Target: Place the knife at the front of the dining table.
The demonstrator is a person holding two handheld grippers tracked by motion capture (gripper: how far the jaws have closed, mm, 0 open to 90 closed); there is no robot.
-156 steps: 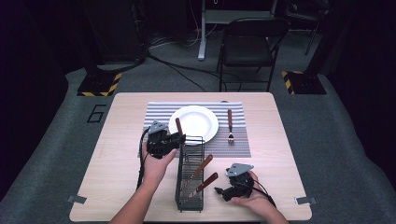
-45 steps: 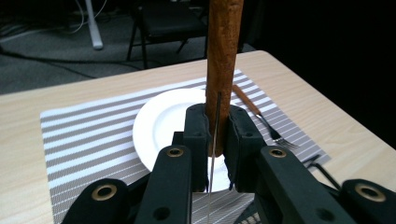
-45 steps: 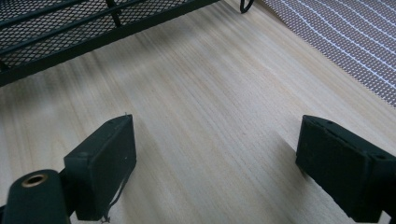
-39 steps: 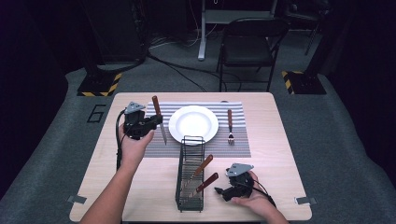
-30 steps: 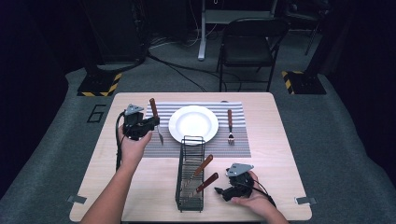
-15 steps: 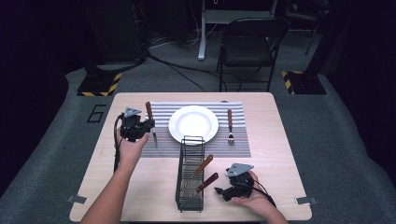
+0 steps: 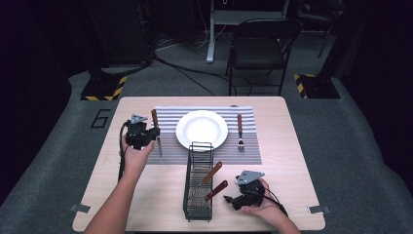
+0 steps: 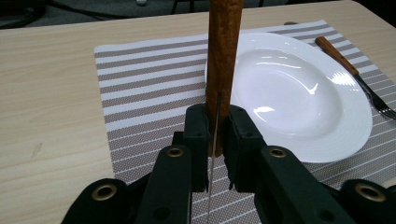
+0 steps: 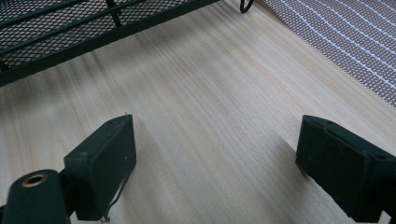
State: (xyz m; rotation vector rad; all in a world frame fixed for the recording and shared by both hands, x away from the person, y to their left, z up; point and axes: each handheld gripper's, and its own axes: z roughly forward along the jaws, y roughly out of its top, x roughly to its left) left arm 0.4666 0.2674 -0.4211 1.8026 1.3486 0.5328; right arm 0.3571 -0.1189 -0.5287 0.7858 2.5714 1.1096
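Wooden-handled knife (image 8: pixel 223 56) is clamped in the left gripper (image 7: pixel 141 132) over the striped placemat's (image 7: pixel 168 146) left edge, beside the white plate (image 7: pixel 201 129). Right gripper (image 7: pixel 242 196) rests on the table (image 7: pixel 287 146) near the wire rack (image 7: pixel 198 183), jaws wide apart, empty. Fork (image 7: pixel 240 130) lies right of the plate.

High view: fixed above the near edge of the surface (image 7: pixel 292 122), facing forward and down, taking in the whole top. Left gripper view: close, looking along its jaws across the striped placemat (image 8: pixel 140 88) and white plate (image 8: pixel 299 107), both shared with the high view. Right gripper view: very low over bare wood, wire rack (image 9: pixel 70 28) at its top edge
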